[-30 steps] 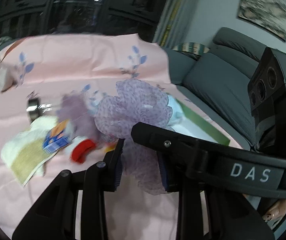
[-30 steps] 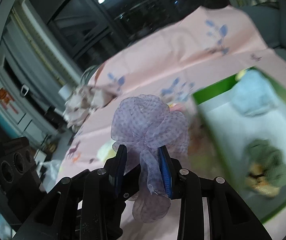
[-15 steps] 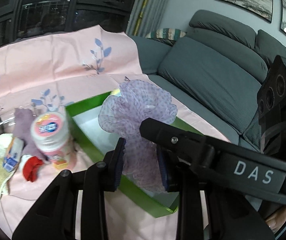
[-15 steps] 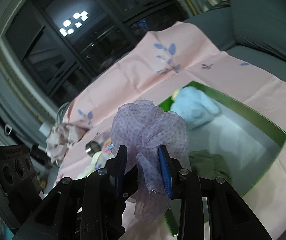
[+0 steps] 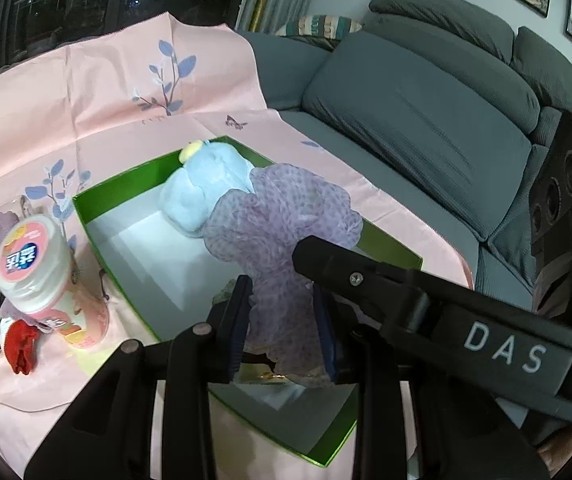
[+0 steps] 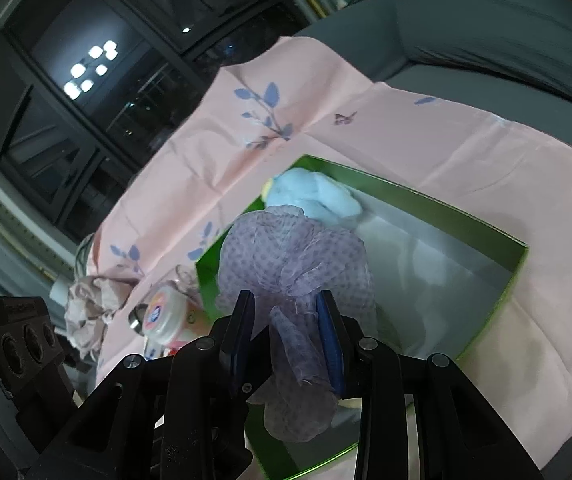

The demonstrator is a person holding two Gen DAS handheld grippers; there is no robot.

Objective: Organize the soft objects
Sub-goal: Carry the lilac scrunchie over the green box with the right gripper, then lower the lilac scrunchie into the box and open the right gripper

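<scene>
Purple mesh pouf point(image 5: 282, 220) clamped between tools.

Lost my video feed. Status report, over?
Both grippers, left and right, shut on purple scarf. Scarf over green box. Blue plush inside; nothing blocking.

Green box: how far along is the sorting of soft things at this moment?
Done: a blue plush lies in the green box. In hand: both the left claw and right claw grip the purple mesh fabric above the box. Left: a red cloth beside the jar, outside.
</scene>
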